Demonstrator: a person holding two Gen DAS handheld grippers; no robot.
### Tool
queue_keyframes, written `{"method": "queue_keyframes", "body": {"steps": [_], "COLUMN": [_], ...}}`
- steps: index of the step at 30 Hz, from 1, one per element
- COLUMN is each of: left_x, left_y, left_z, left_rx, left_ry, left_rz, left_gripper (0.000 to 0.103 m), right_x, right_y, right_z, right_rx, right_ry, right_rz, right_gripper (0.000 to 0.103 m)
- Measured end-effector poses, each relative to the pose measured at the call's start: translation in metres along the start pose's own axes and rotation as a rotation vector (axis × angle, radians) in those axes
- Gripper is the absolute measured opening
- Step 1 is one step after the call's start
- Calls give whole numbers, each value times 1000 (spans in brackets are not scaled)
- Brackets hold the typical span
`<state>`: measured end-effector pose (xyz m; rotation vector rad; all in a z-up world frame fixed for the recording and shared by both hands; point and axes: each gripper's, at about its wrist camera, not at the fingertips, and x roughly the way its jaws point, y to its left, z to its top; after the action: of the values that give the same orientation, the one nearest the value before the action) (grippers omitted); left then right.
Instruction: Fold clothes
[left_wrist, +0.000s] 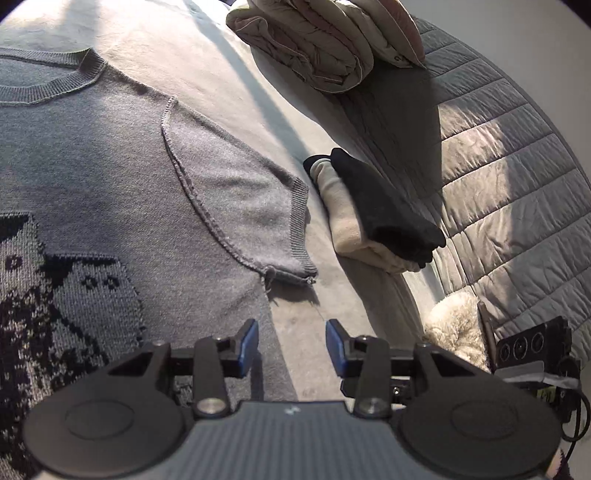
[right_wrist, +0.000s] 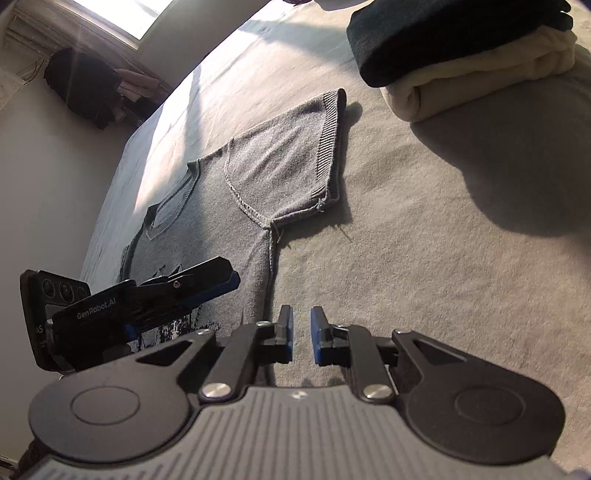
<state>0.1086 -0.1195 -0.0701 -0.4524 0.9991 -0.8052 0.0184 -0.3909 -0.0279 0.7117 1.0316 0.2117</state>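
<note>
A grey knitted short-sleeved sweater (left_wrist: 110, 166) with a dark woven pattern lies flat on the bed, neckline toward the far side. Its right sleeve (left_wrist: 240, 206) is spread out sideways. My left gripper (left_wrist: 291, 332) hovers above the sweater's side edge below that sleeve, open, with nothing between its blue pads. In the right wrist view the sweater (right_wrist: 221, 206) lies ahead and to the left. My right gripper (right_wrist: 301, 317) hangs over the sheet just beside the sweater's side seam, jaws a narrow gap apart and empty. The left gripper (right_wrist: 225, 282) shows at the left, over the sweater's body.
A folded stack, black garment on cream (left_wrist: 384, 210) (right_wrist: 461, 40), sits on the beige sheet (right_wrist: 424, 221) right of the sleeve. A folded duvet (left_wrist: 325, 40) lies further back. A quilted headboard (left_wrist: 498, 166) and a fluffy white item (left_wrist: 454, 328) are on the right. Dark clothing (right_wrist: 85, 88) hangs by a window.
</note>
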Motion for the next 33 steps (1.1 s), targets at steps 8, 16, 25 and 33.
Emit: {"method": "queue_keyframes", "body": {"steps": [8,16,25,33], "left_x": [-32,-42,-50,-46], "left_y": [-2,20,30,2], "left_z": [-66,-104,-108,-118], "left_rx": [-6,-53,-107,-40], "left_ry": [-106,-225,-276,-262], "left_rz": [-67,9,44,114], "left_gripper": [30,10,3,3], "right_x": [-14,-37,-26,-19], "right_y": [-6,-33,-61,-59], "right_z": [-56,-96,-138,-144], "right_rx": [113,309,560,659], "right_ry": [118,123,42,-60], "right_rz": [7,110,349,628], "right_gripper": [17,47,48,50]}}
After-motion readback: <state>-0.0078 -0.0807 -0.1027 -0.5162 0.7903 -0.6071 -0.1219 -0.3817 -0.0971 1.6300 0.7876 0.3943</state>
